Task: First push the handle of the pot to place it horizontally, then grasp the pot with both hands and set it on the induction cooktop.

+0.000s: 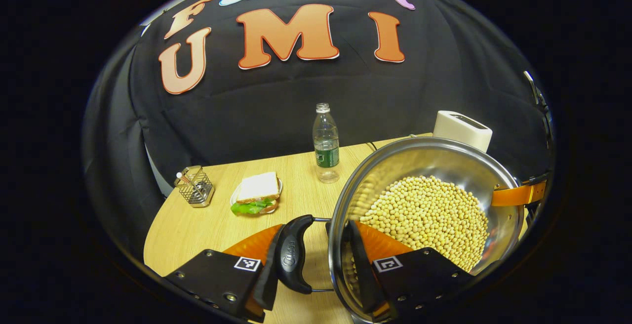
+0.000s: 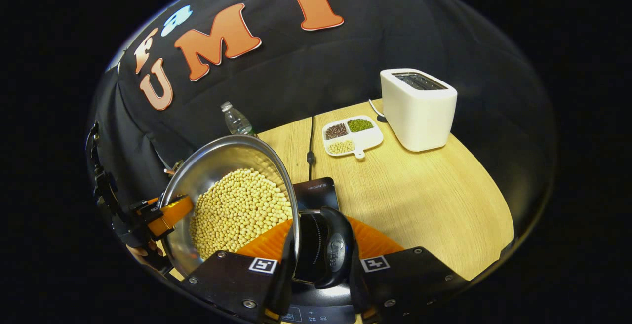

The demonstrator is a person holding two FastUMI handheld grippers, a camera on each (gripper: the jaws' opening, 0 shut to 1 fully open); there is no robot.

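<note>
Carrying the round steel pot (image 1: 424,200) of yellow beans, each claw (image 1: 316,260) (image 2: 316,260) pinches a black side handle (image 1: 294,255) (image 2: 335,252), keeping it level. The pot hangs above the light wooden desk (image 2: 424,200), directly over the black induction cooktop (image 2: 316,191), ready for lowering.

Bare table (image 2: 434,200) right, toaster (image 2: 418,107) behind, bottle (image 1: 326,142) left

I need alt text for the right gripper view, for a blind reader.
The right gripper grips the black handle of a steel pot full of soybeans, above a black induction cooktop. Behind stand a white toaster and a divided dish.
</note>
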